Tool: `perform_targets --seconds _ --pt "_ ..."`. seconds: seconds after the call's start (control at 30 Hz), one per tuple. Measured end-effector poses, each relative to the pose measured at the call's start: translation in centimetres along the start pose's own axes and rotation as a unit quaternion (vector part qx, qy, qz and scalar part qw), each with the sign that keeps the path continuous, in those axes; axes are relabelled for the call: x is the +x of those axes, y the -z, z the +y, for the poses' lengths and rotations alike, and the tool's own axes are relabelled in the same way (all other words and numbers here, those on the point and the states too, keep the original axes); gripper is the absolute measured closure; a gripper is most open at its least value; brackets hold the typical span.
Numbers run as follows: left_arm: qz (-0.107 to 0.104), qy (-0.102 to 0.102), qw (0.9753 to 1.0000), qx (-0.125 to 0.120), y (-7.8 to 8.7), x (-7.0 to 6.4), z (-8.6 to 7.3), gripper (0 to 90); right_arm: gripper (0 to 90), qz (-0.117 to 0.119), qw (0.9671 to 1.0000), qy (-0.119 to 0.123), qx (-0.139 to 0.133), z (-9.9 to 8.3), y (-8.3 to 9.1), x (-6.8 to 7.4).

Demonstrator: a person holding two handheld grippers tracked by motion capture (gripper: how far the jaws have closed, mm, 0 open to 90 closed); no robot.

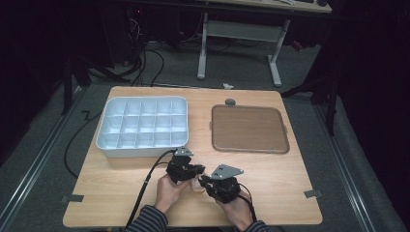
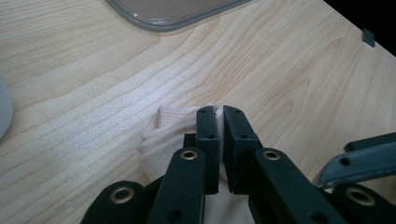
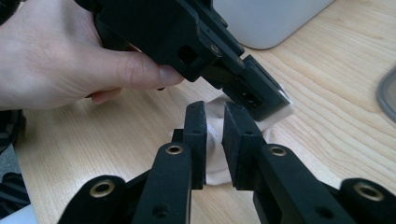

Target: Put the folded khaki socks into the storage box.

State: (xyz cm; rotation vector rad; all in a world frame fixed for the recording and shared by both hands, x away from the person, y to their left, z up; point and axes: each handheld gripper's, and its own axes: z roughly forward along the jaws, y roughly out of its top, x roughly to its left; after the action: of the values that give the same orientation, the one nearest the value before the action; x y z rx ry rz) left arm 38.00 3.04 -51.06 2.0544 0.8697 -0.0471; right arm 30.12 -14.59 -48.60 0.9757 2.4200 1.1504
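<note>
A small beige cloth (image 1: 197,183) lies on the wooden table near its front edge, between my two grippers. In the left gripper view, my left gripper (image 2: 219,113) is shut on a thin edge of the cloth (image 2: 163,130), which bunches up to the left of the jaws. From the right gripper view, my right gripper (image 3: 214,122) is shut on a fold of the cloth (image 3: 213,161), just below the left gripper's tip (image 3: 254,95). Seen from above, the left gripper (image 1: 196,170) and the right gripper (image 1: 205,181) almost touch.
A white box (image 1: 140,152) with several compartments stands at the back left. To its right lies a flat brown tray (image 1: 249,128). A grey disc (image 1: 230,102) sits behind the tray. A hand (image 3: 56,60) holds the left gripper. Grey tape (image 1: 313,194) marks the front corners.
</note>
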Motion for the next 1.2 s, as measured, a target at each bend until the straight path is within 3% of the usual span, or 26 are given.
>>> perform_targets --seconds 0.13,0.4,0.57,0.87,0.9,1.03,1.2 --pt "0.008 -0.010 0.9999 0.000 -0.1 -0.3 -0.1 86.1 80.4 -0.001 1.0000 0.004 0.003 -0.1 -0.5 0.1" --pt "0.004 -0.012 0.9999 0.005 -0.2 -0.2 -0.2 85.9 82.5 0.003 0.9993 0.001 0.037 -1.6 -2.1 -0.1" --pt "0.015 -0.028 0.9995 0.003 -0.6 -0.2 -0.4 85.9 85.2 0.002 0.9982 0.009 0.059 -2.6 -2.8 -0.2" --pt "0.015 -0.027 0.9995 -0.002 -0.7 -0.2 -0.5 85.9 86.5 -0.001 0.9984 0.012 0.055 -2.8 -2.7 0.0" --pt "0.013 -0.025 0.9996 -0.004 -0.6 -0.1 -0.6 86.0 86.7 -0.002 0.9989 0.012 0.045 -2.8 -2.5 0.0" --pt "0.010 -0.017 0.9998 -0.008 -0.6 0.1 -0.7 86.1 87.0 -0.002 0.9999 0.012 0.010 -1.3 -1.5 0.4" --pt "0.005 -0.010 0.9999 -0.009 -0.6 0.3 -0.7 86.1 86.9 -0.002 0.9996 0.026 0.013 -0.2 -2.3 0.8"
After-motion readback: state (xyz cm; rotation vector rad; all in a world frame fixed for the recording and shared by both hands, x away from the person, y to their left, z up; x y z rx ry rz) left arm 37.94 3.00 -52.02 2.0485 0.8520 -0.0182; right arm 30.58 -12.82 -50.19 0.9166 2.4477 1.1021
